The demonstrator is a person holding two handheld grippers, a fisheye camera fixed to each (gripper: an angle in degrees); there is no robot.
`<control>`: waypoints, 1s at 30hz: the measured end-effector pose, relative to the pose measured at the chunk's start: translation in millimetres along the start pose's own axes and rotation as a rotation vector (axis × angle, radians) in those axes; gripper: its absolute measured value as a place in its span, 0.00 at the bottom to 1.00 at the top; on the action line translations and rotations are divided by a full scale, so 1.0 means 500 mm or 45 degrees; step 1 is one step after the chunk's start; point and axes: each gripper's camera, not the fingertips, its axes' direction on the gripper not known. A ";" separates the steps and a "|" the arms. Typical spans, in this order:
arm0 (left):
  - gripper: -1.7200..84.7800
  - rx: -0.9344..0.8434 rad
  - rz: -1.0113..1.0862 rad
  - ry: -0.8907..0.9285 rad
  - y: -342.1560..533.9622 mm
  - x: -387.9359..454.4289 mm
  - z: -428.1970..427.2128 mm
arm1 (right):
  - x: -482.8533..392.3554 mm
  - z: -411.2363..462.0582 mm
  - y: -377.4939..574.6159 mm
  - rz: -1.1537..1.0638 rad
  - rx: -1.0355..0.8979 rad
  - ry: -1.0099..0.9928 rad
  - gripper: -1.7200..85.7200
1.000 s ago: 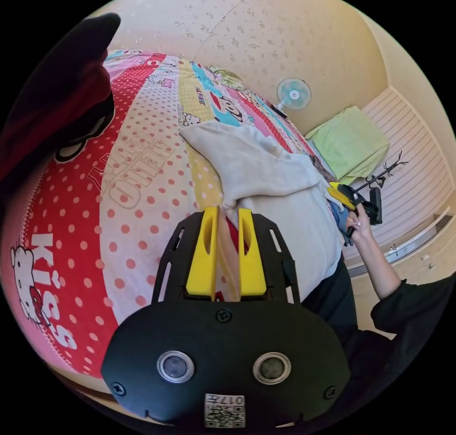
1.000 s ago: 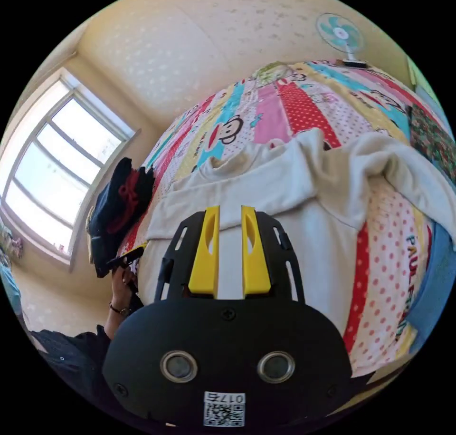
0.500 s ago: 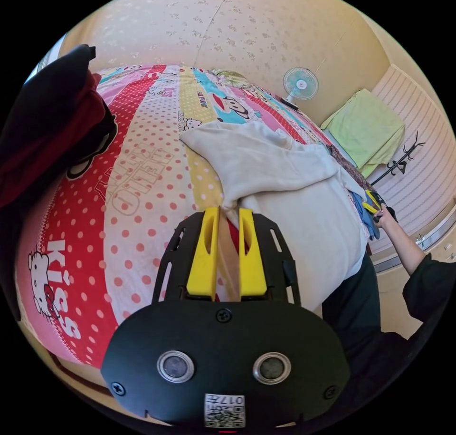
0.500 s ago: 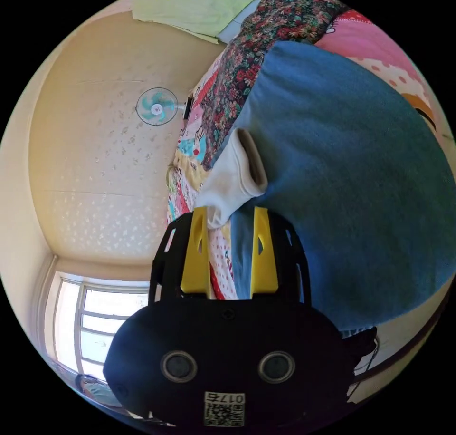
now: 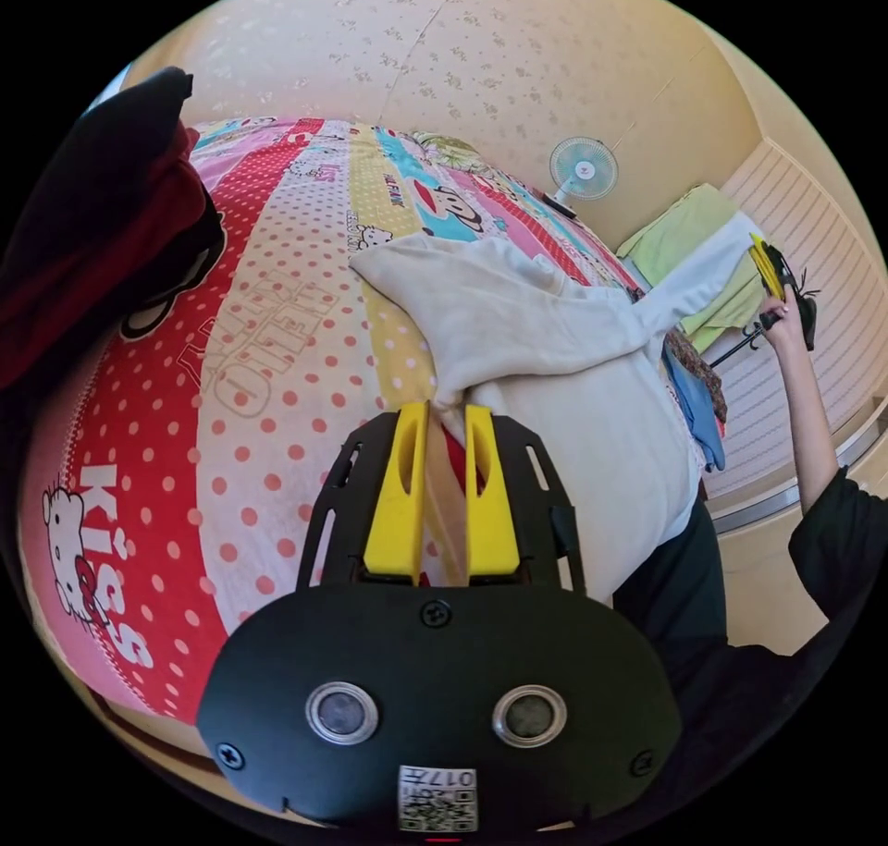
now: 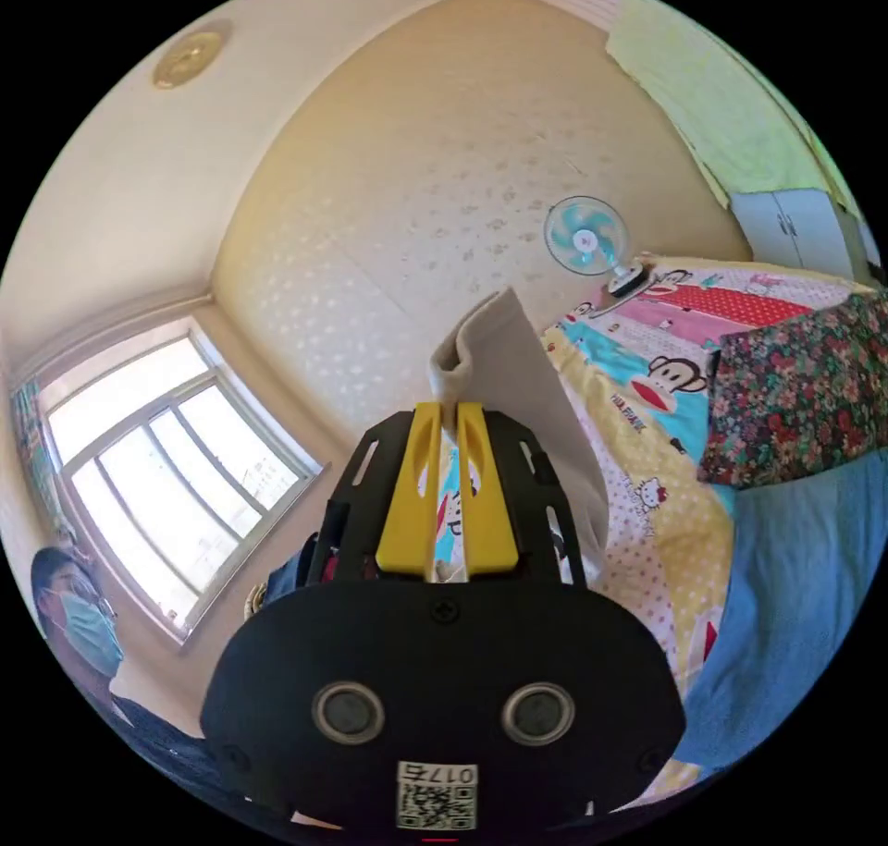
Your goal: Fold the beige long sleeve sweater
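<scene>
Your right gripper [image 6: 449, 421] fingers pinch the sleeve cuff [image 6: 481, 337] up high, while your left gripper [image 5: 442, 421] fingers hold the sweater [image 5: 555, 374] edge narrow on the bed [image 5: 277, 347], probably to stretch the sleeve.

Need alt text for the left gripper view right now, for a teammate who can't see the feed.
The left gripper is shut on a side edge of the beige sweater, which lies on a patchwork cartoon bedspread. At the far side, a hand holds the right gripper up with the sweater's sleeve cuff pinched in it. Dark clothes are piled on the bed's far-left edge.
</scene>
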 end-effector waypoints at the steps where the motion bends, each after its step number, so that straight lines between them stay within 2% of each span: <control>1: 0.10 0.001 -0.004 0.011 -0.001 -0.003 0.000 | -0.067 0.071 0.034 -0.063 -0.068 -0.058 0.06; 5: 0.10 0.007 -0.015 0.044 -0.003 -0.011 -0.001 | -0.228 0.292 0.207 -0.196 -0.334 -0.180 0.06; 7: 0.10 0.011 -0.015 0.059 -0.004 -0.014 -0.002 | -0.287 0.448 0.362 -0.243 -0.629 -0.156 0.07; 10: 0.11 0.020 -0.015 0.096 -0.003 -0.021 -0.005 | -0.311 0.581 0.536 -0.274 -1.028 -0.119 0.09; 11: 0.11 0.023 -0.019 0.116 -0.002 -0.025 -0.006 | -0.314 0.586 0.554 -0.272 -1.056 -0.126 0.09; 14: 0.11 0.015 -0.038 0.172 -0.006 -0.040 -0.006 | -0.317 0.536 0.572 -0.270 -1.014 -0.103 0.10; 17: 0.11 0.005 -0.062 0.222 -0.011 -0.055 -0.005 | -0.290 0.436 0.531 -0.296 -0.943 0.062 0.10; 20: 0.11 0.009 -0.089 0.288 -0.007 -0.066 -0.005 | -0.222 0.319 0.493 -0.250 -0.892 0.366 0.11; 22: 0.12 -0.004 -0.110 0.362 0.004 -0.073 -0.007 | -0.155 0.225 0.497 -0.124 -0.874 0.628 0.12; 24: 0.12 -0.009 -0.160 0.451 0.032 -0.082 -0.015 | -0.115 0.155 0.518 -0.013 -0.858 0.718 0.13; 28: 0.14 -0.035 -0.251 0.636 0.115 -0.070 -0.050 | -0.060 0.043 0.590 0.170 -0.863 0.721 0.15; 30: 0.15 -0.095 -0.242 0.596 0.153 -0.041 -0.055 | -0.054 0.019 0.616 0.184 -0.849 0.624 0.16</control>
